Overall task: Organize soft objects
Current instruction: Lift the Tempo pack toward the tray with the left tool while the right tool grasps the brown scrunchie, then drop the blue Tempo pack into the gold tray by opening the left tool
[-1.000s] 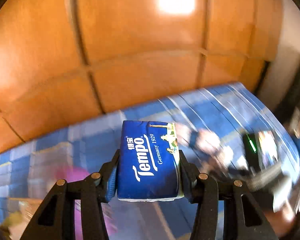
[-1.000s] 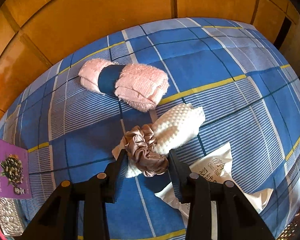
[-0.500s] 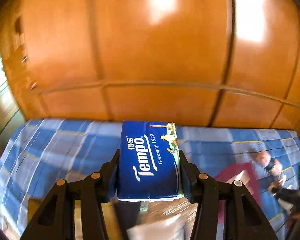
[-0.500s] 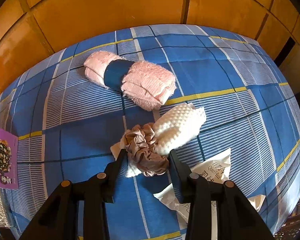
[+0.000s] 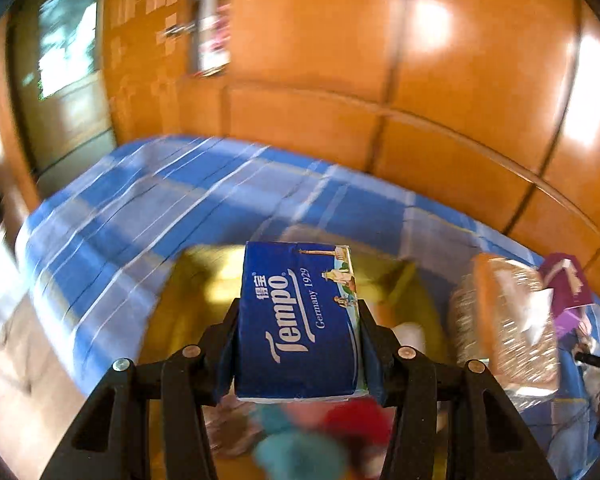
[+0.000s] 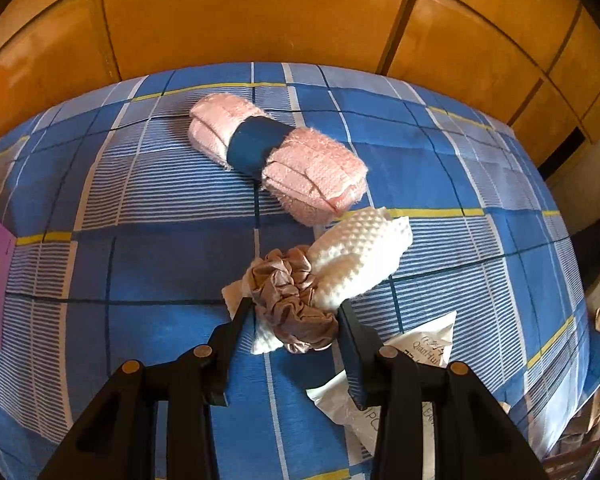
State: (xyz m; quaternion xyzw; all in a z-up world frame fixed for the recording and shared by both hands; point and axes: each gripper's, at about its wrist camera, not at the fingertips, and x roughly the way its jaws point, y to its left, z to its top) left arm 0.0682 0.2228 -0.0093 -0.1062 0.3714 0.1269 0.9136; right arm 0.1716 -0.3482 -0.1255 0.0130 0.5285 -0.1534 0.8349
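The left gripper (image 5: 298, 320) is gripping a blue Tempo tissue pack (image 5: 298, 320), its jaws clenched on the pack's two side faces. The pack's long axis is running straight ahead along the fingers, away from the camera, its printed face up and its lettering reading along that axis. It is hanging above a blurred yellow container (image 5: 204, 280) that is sitting on the blue checked bed cover (image 5: 140, 208); a foil-wrapped bundle (image 5: 504, 320) is lying to the right.

The right gripper (image 6: 294, 310) is grasping a brown scrunchie (image 6: 292, 296) wrapped round a white dotted cloth (image 6: 360, 248), jaws pressing on either side. The cloth's long axis is pointing up and to the right, toward a pink rolled towel (image 6: 276, 156) with a dark blue band, which is lying diagonally on the cover. A white printed packet (image 6: 428, 354) is lying just beside the right finger.
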